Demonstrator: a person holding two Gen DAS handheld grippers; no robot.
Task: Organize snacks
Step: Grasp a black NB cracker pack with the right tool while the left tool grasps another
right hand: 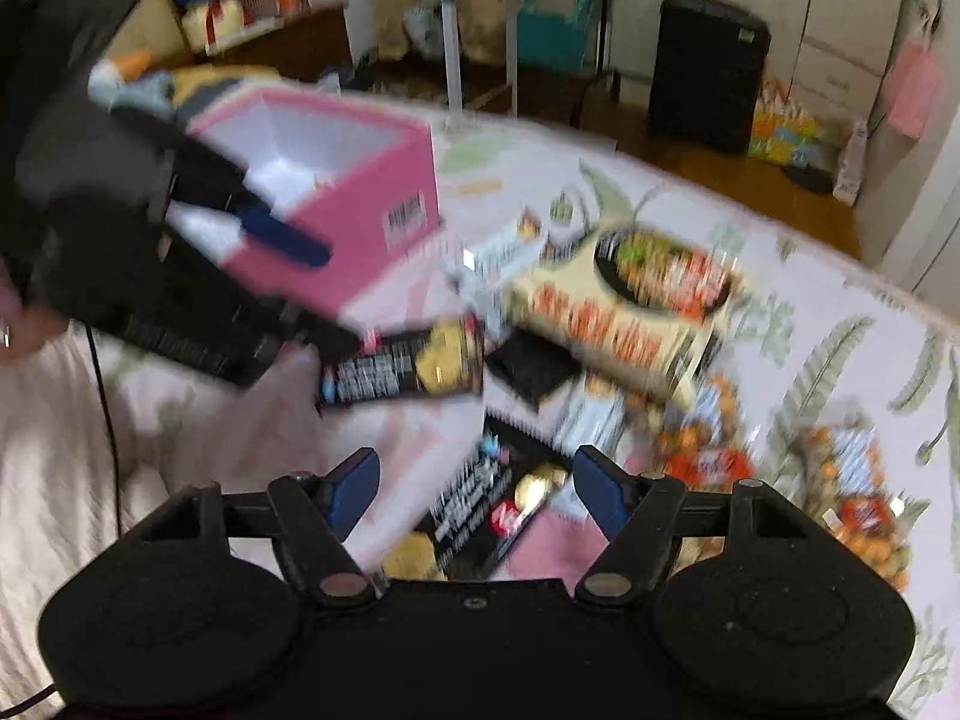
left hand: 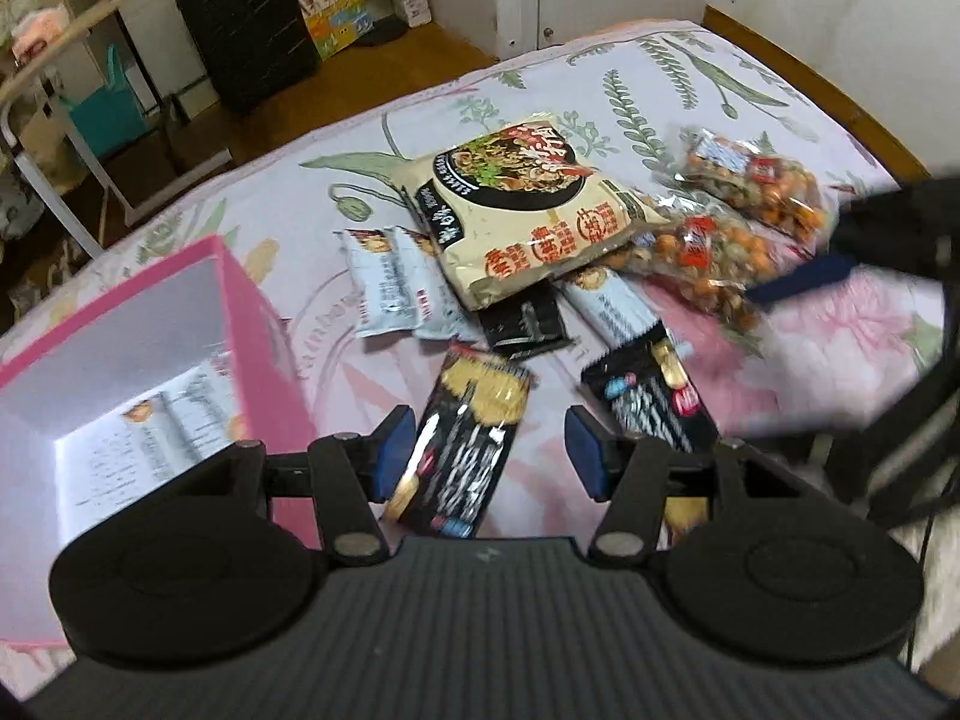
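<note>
Spreading across most of both views, a pale floral-printed bed sheet (left hand: 690, 78) carries the scattered snacks. At its edge an open pink cardboard box with a white interior (left hand: 240, 300) stands upright, one light packet already lying inside. Near the middle a large cream noodle bag printed with a dark bowl (left hand: 528, 216) is laid over several silver-white wrapped bars (left hand: 390, 288), with two clear bags of orange coated nuts (left hand: 720, 264) just beside it. Closer in, two black-and-gold biscuit packets are seen: one (left hand: 462, 444) lies between the parted fingers of the left gripper (left hand: 489, 459), untouched by either pad, so nothing is held there. The other (right hand: 504, 516) lies below the right gripper (right hand: 477, 495), whose jaws stand wide and empty.

The step in hand is judged to be picking up these two packets for the box. Each gripper is best lowered until the pads flank the packet's narrow sides, then closed gently so the crinkly wrapper is not squashed. The packets should be lifted well clear of the sheet before being carried over the pink rim.
</note>
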